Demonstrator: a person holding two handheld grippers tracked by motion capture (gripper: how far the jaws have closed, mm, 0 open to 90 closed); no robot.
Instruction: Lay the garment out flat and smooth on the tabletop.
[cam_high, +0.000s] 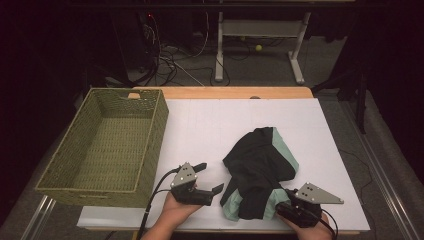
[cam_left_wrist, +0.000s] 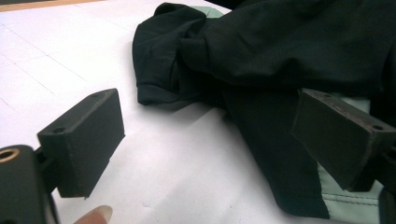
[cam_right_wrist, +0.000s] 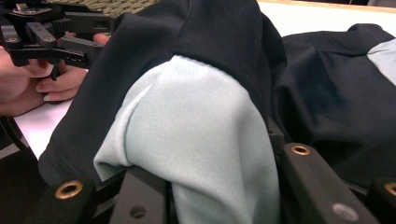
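A black and mint-green garment (cam_high: 260, 160) lies crumpled on the white sheet (cam_high: 210, 120), right of centre. My right gripper (cam_high: 284, 202) sits at its near edge with the jaws under the cloth. In the right gripper view a mint and black fold (cam_right_wrist: 210, 140) is bunched between the jaws, which are shut on it. My left gripper (cam_high: 211, 176) rests just left of the garment, open and holding nothing. In the left gripper view its jaws (cam_left_wrist: 205, 140) frame bare sheet, and the right jaw overlaps the garment's black edge (cam_left_wrist: 280, 51).
A woven green basket (cam_high: 150, 145) with nothing inside stands along the table's left side. The sheet behind the garment is bare up to the wooden back edge (cam_high: 225, 92). In the right gripper view, the other hand (cam_right_wrist: 23, 79) and the left gripper (cam_right_wrist: 56, 37) show at upper left.
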